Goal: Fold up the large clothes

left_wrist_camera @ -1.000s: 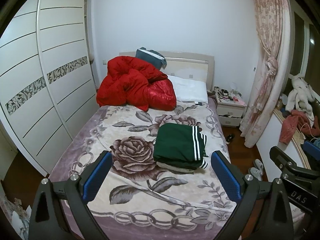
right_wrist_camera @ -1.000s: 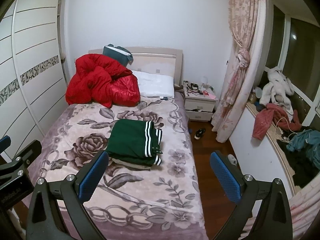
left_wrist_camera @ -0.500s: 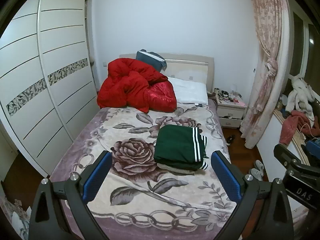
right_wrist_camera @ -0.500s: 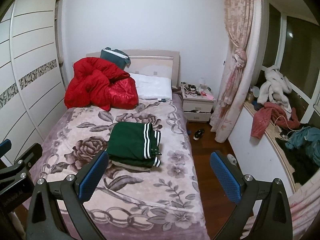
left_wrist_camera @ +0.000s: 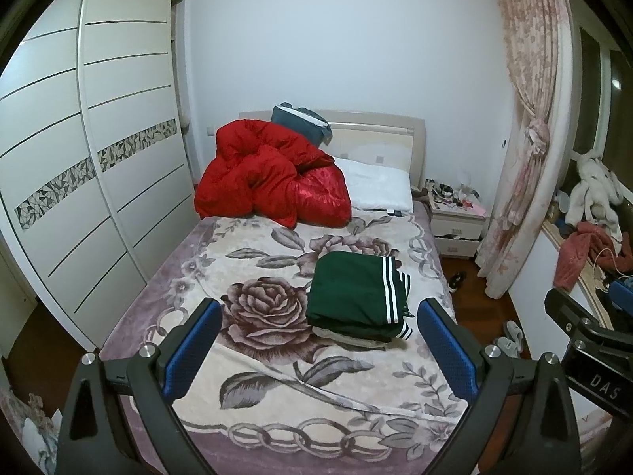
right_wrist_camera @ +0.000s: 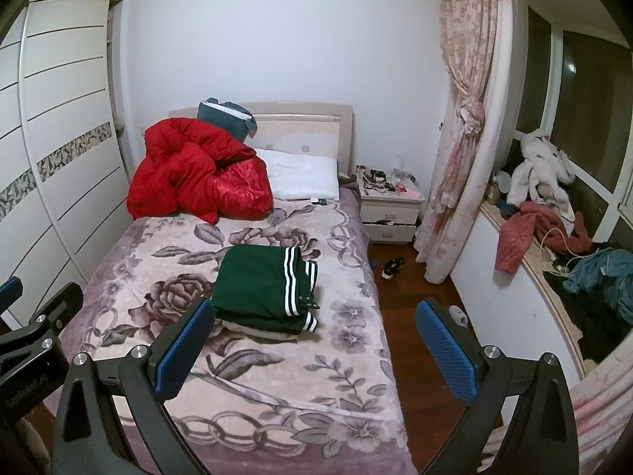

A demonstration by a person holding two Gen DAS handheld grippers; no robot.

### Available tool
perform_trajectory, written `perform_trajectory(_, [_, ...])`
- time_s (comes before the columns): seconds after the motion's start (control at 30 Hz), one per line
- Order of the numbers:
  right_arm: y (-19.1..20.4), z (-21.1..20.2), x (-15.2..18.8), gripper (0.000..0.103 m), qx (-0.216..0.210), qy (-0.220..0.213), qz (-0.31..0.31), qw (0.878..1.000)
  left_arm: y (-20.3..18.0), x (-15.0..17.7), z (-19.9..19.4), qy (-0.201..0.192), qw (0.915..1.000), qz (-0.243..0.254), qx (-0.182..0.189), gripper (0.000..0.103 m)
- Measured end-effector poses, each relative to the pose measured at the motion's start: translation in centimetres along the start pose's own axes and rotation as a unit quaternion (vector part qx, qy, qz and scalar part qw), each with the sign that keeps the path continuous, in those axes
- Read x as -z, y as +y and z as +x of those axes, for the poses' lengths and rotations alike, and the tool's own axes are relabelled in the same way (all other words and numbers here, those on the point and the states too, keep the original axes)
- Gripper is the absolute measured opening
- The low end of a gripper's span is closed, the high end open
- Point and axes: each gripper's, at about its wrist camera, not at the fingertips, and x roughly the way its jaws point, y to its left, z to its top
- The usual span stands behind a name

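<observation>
A folded dark green garment with white stripes [left_wrist_camera: 356, 293] lies on top of a small stack on the floral bed blanket [left_wrist_camera: 277, 376], right of the bed's middle; it also shows in the right wrist view [right_wrist_camera: 269, 285]. My left gripper [left_wrist_camera: 316, 340] is open and empty, held back from the foot of the bed, well short of the stack. My right gripper [right_wrist_camera: 312, 340] is open and empty, also held back over the bed's right edge. Each gripper's body shows at the edge of the other's view.
A red quilt [left_wrist_camera: 269, 182] and a white pillow [left_wrist_camera: 379, 190] lie at the bed's head. A white wardrobe [left_wrist_camera: 79, 158] stands on the left. A nightstand [right_wrist_camera: 391, 213], a pink curtain [right_wrist_camera: 463, 118] and a cluttered window ledge [right_wrist_camera: 554, 237] are on the right. Shoes [right_wrist_camera: 391, 267] lie on the floor.
Both grippers have drawn back and up a little from the bed, so the room looks slightly farther. The green stack has not moved. Both stay open.
</observation>
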Motion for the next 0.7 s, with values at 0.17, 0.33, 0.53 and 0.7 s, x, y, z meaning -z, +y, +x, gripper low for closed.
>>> perform_trajectory(0.17, [0.08,-0.18,0.27,0.103,-0.001,0.000,0.001,1.000,0.02,0.10,-0.31,-0.005,1.0000,-0.001,-0.001,0.101])
perform_trajectory(0.33, [0.22,-0.57,0.53,0.103,-0.001,0.000,0.001,1.000,0.08,0.06,-0.33,-0.005,1.0000,0.000,-0.001,0.101])
perform_trajectory(0.53, [0.46,-0.83,0.65,0.103,0.000,-0.002,0.001,1.000,0.18,0.05,-0.51,-0.007,1.0000,-0.001,-0.002,0.101])
perform_trajectory(0.7, [0.51,-0.71,0.55,0.103,0.001,-0.003,0.001,1.000,0.23,0.02,-0.66,-0.009,1.0000,0.000,-0.002,0.101])
